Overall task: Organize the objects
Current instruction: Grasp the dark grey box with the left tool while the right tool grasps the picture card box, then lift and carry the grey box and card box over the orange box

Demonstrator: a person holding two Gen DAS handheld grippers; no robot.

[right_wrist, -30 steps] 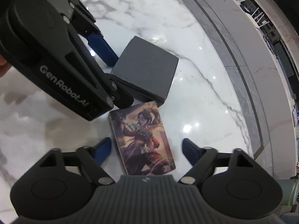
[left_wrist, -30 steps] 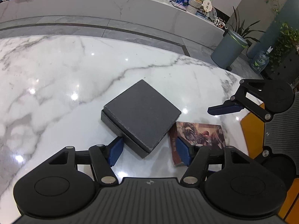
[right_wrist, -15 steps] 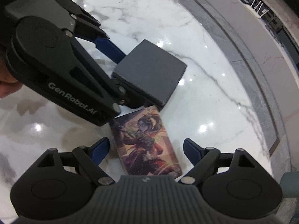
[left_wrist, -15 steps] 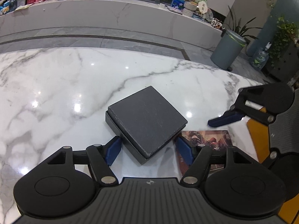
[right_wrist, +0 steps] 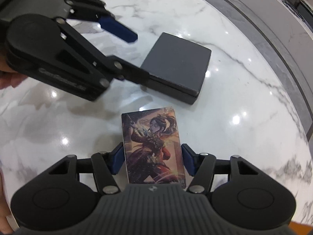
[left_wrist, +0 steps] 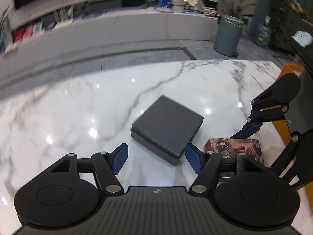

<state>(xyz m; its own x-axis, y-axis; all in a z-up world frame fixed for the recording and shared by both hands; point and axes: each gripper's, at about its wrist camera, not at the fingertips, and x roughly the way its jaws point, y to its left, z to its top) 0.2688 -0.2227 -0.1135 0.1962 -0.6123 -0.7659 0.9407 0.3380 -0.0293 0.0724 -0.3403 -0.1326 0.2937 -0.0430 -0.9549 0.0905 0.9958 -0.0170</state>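
A flat dark grey box [left_wrist: 167, 128] lies on the white marble table [left_wrist: 78, 117]; it also shows in the right wrist view [right_wrist: 176, 68]. An illustrated card box [right_wrist: 153, 146] lies just beside it, also seen in the left wrist view [left_wrist: 234, 148]. My left gripper [left_wrist: 156, 157] is open and empty, drawn back from the grey box's near corner. My right gripper [right_wrist: 153, 161] has its blue pads closed against both long sides of the card box, which rests on the table.
The left gripper body [right_wrist: 58, 58] reaches in from the left in the right wrist view. The table's far edge [left_wrist: 137, 66] drops to grey floor. A grey bin [left_wrist: 228, 35] and plants stand beyond. An orange edge [left_wrist: 281, 125] is at right.
My left gripper has pulled back and up from the grey box, no longer straddling its corner. My right gripper has moved forward over the card box and closed its fingers onto it.
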